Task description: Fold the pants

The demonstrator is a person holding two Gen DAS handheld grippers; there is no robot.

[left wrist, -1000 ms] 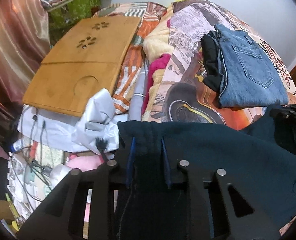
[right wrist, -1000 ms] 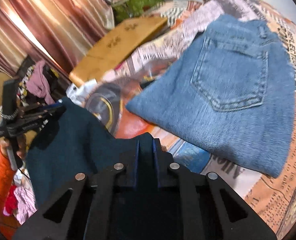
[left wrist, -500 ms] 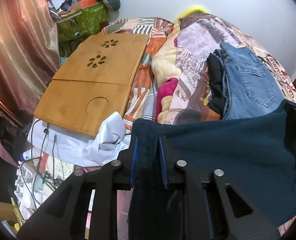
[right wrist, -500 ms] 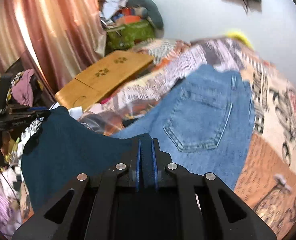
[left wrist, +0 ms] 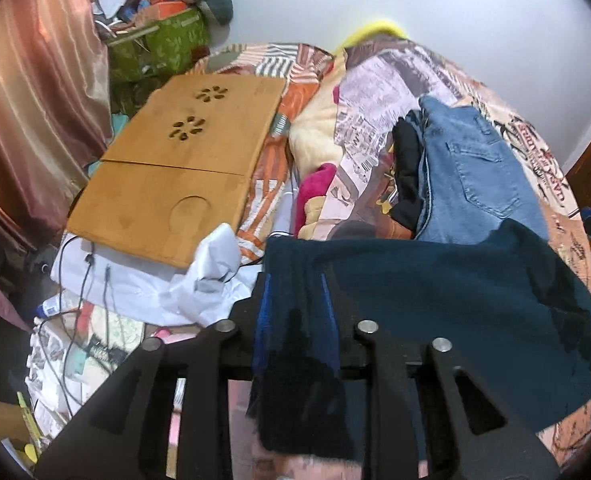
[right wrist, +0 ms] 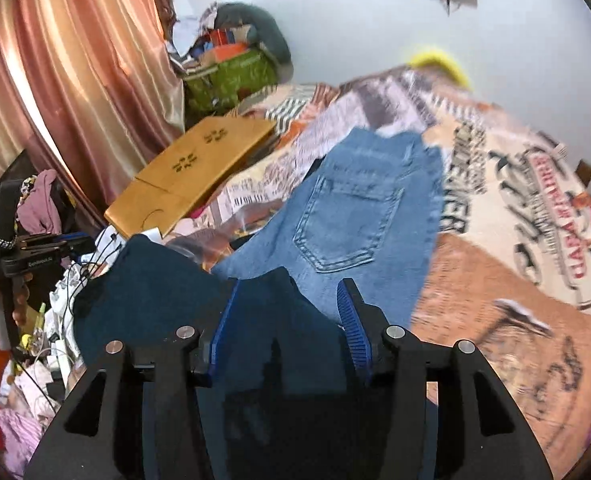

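Pants (left wrist: 435, 288) pinched between left fingers (left wrist: 261, 312); right fingers (right wrist: 351, 320) spread, cloth lying between.

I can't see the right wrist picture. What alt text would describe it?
The right gripper has its two blue-padded fingers spread open around a fold of dark teal pants. Beyond lie folded blue jeans on a printed bedspread. At far left, a hand holds the left gripper at the pants' other end.

Left closed, right spread

The left gripper (left wrist: 293, 292) pinches tight, seemingly fully; the right gripper (right wrist: 289, 312) holds its blue pads (right wrist: 351, 320) wide apart.
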